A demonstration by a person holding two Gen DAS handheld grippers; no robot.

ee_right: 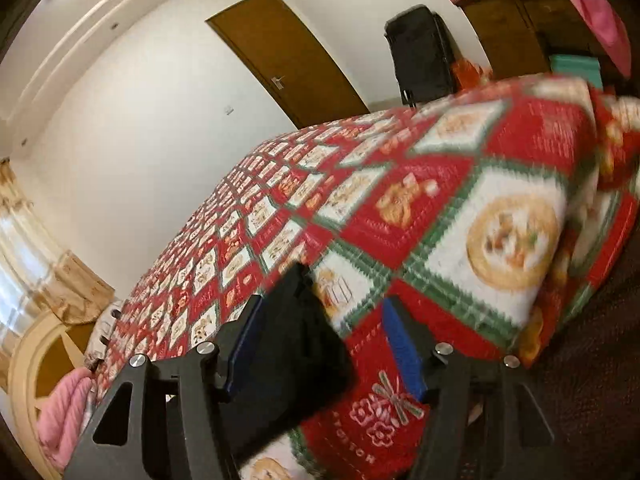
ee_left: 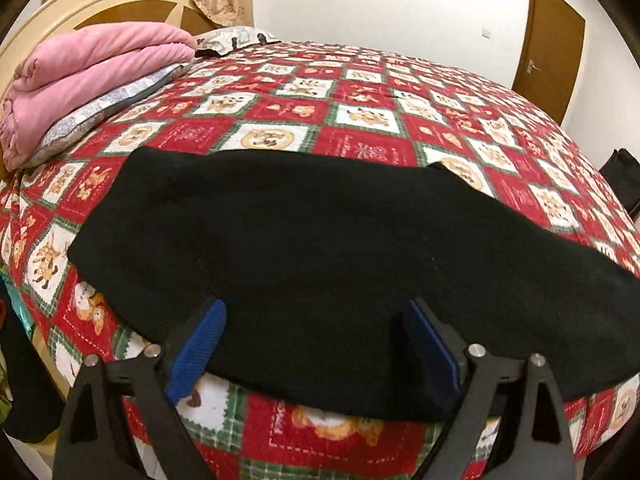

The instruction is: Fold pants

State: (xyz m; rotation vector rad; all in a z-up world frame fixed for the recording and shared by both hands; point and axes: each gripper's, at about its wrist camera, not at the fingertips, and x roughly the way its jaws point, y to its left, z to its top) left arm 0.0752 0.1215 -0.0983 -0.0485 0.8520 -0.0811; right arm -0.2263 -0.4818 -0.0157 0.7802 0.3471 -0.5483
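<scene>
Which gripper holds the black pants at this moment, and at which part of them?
Neither. The left gripper is open with the near edge of the pants lying between its fingers. The right gripper is open beside one end.

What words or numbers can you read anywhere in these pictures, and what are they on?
"HOLIDAYS", only partly legible and seen upside down, on a red square of the bedspread in the right wrist view.
Other red squares of the bedspread carry small white lettering, too small or blurred to read.
Nothing readable on the black pants, door or pink blanket.
</scene>
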